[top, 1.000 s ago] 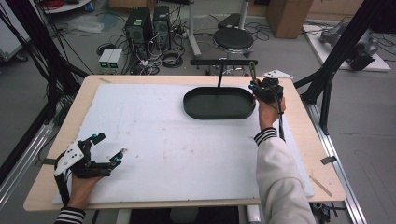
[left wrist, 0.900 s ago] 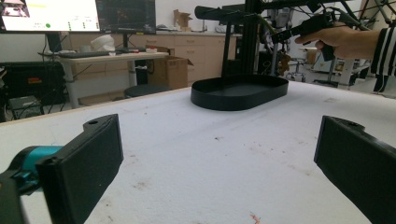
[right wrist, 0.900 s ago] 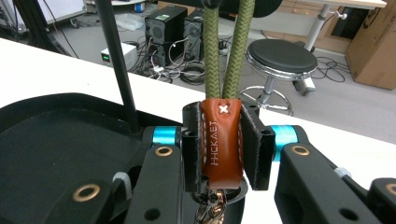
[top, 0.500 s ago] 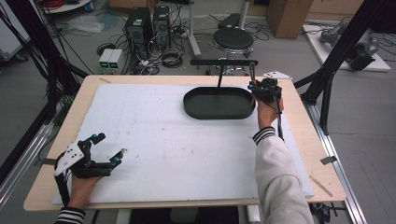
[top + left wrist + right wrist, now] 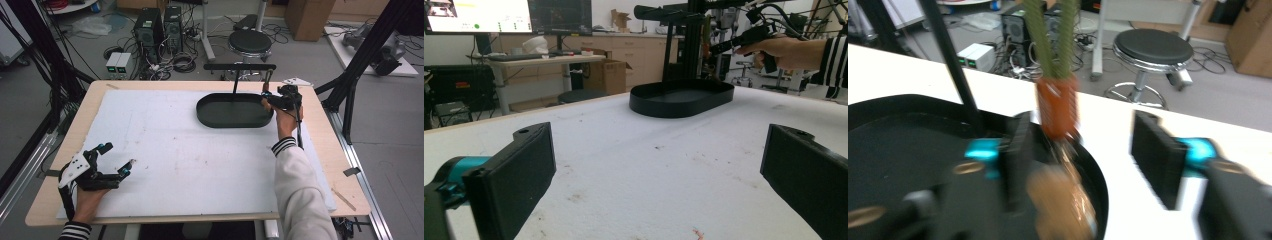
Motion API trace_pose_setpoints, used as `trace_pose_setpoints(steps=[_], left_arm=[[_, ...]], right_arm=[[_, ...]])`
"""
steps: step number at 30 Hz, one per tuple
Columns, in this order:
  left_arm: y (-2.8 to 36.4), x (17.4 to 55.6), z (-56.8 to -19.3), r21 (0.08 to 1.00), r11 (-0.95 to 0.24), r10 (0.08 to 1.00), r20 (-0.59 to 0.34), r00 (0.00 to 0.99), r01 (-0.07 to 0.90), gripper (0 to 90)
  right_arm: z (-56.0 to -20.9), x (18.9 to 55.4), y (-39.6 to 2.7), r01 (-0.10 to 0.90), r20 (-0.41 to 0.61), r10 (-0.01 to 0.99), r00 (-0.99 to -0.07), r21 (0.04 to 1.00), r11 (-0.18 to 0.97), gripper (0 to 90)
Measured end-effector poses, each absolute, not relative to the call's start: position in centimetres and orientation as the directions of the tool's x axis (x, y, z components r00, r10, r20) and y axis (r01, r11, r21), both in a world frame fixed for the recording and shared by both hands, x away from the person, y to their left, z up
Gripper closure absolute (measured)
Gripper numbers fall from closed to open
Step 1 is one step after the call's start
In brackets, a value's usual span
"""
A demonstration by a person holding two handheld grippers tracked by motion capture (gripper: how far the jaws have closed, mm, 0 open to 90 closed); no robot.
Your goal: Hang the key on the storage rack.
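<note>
A black oval tray (image 5: 234, 111) lies at the back right of the white-covered table (image 5: 175, 150). From it rises a black stand (image 5: 239, 66) with a crossbar. An orange carrot-like piece with green stalks (image 5: 1057, 102) hangs from the bar's right end (image 5: 268, 79) over the tray's rim. My right gripper (image 5: 268, 98) is open at that rim, and the hanging piece sits between its jaws (image 5: 1088, 150), close to the left one; the view is blurred. My left gripper (image 5: 117, 156) rests open and empty at the front left, facing the tray (image 5: 681, 97).
Behind the table stand a round black stool (image 5: 250, 41), computer cases (image 5: 155, 25) and loose cables on the floor. Black frame posts (image 5: 357, 65) rise at the right. White board stretches between the left gripper (image 5: 654, 175) and the tray.
My right gripper has edged slightly left toward the hanging piece at the tray's right end. The left gripper has stayed still.
</note>
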State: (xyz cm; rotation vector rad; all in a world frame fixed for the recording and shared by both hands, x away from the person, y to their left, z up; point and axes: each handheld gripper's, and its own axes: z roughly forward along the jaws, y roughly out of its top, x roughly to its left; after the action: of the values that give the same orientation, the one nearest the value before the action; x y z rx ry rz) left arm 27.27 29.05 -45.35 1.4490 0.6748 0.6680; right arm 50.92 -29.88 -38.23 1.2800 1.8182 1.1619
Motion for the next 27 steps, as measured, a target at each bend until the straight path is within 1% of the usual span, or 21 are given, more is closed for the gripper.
trace_pose_setpoints(steps=[2,3,5,6,7,8,10,11,12,13,14,16,17,18,21,22,23,24,25,27], left_arm=[[29.0,27.3,-45.4,1.0,0.016,0.758,-0.011,0.652,-0.001,1.7],[29.0,27.3,-45.4,1.0,0.016,0.758,-0.011,0.652,-0.002,1.7],[29.0,27.3,-45.3,1.0,0.014,0.758,-0.011,0.652,0.001,1.7],[29.0,27.3,-45.3,1.0,0.014,0.758,-0.012,0.653,0.002,1.7],[29.0,27.3,-45.3,1.0,0.013,0.758,-0.011,0.652,0.001,1.7],[29.0,27.3,-45.3,1.0,0.011,0.759,-0.01,0.651,0.003,1.7],[29.0,27.3,-45.3,1.0,0.011,0.76,-0.011,0.65,0.004,1.7],[29.0,27.3,-45.3,1.0,0.011,0.76,-0.011,0.65,0.004,1.7],[29.0,27.3,-45.3,1.0,0.011,0.76,-0.011,0.65,0.003,1.7],[29.0,27.3,-45.3,1.0,0.013,0.761,-0.012,0.649,0.004,1.7],[29.0,27.3,-45.3,1.0,0.012,0.761,-0.012,0.648,0.004,1.7],[29.0,27.3,-45.3,1.0,0.012,0.762,-0.01,0.647,0.002,1.7],[29.0,27.3,-45.3,1.0,0.011,0.764,-0.009,0.645,0.0,1.7],[29.0,27.3,-45.3,1.0,0.011,0.765,-0.008,0.644,0.0,1.7],[29.0,27.3,-45.3,1.0,0.011,0.767,-0.009,0.642,0.001,1.7],[29.0,27.3,-45.3,1.0,0.011,0.768,-0.007,0.641,-0.002,1.7],[28.9,27.2,-45.3,1.0,0.011,0.769,-0.007,0.639,-0.002,1.7],[28.9,27.2,-45.3,1.0,0.011,0.77,-0.006,0.638,-0.004,1.7],[29.0,27.2,-45.3,1.0,0.01,0.77,-0.007,0.638,-0.001,1.7],[29.0,27.2,-45.3,1.0,0.011,0.77,-0.008,0.638,-0.001,1.7]], right_arm=[[-38.3,50.9,-30.2,0.408,0.033,0.935,-0.353,0.905,0.122,22.9],[-38.3,50.9,-30.2,0.408,0.033,0.935,-0.353,0.905,0.122,22.9],[-38.3,50.6,-30.4,0.413,0.067,0.927,-0.369,0.905,0.1,12.1],[-38.0,50.0,-30.5,0.397,0.085,0.915,-0.395,0.914,0.087,10.0],[-37.8,49.7,-30.6,0.386,0.09,0.906,-0.413,0.919,0.085,4.2],[-37.5,49.2,-30.8,0.365,0.1,0.895,-0.435,0.928,0.074,0.2],[-37.1,48.5,-31.1,0.338,0.141,0.866,-0.481,0.941,0.035,0.3],[-37.1,48.5,-31.1,0.338,0.141,0.866,-0.481,0.941,0.035,0.3],[-36.9,48.0,-31.3,0.32,0.151,0.846,-0.511,0.947,0.024,0.3],[-36.4,46.5,-31.6,0.282,0.135,0.818,-0.559,0.959,0.034,0.3],[-36.4,46.5,-31.6,0.282,0.135,0.818,-0.559,0.959,0.034,0.3],[-36.2,45.2,-31.8,0.253,0.115,0.795,-0.596,0.966,0.05,0.3],[-36.1,43.3,-32.2,0.221,0.081,0.771,-0.632,0.972,0.079,0.3],[-36.1,43.3,-32.2,0.221,0.081,0.771,-0.632,0.972,0.079,0.3],[-36.4,40.8,-32.8,0.184,0.052,0.743,-0.667,0.978,0.096,0.3],[-36.5,39.6,-33.1,0.176,0.035,0.729,-0.683,0.977,0.119,0.3],[-36.7,38.7,-33.2,0.135,0.015,0.727,-0.686,0.985,0.107,0.3],[-36.7,38.7,-33.2,0.135,0.015,0.727,-0.686,0.985,0.107,0.3],[-37.3,37.1,-33.4,0.11,0.011,0.71,-0.704,0.99,0.093,0.3],[-37.5,36.6,-33.4,0.108,0.012,0.707,-0.708,0.99,0.091,0.3]])
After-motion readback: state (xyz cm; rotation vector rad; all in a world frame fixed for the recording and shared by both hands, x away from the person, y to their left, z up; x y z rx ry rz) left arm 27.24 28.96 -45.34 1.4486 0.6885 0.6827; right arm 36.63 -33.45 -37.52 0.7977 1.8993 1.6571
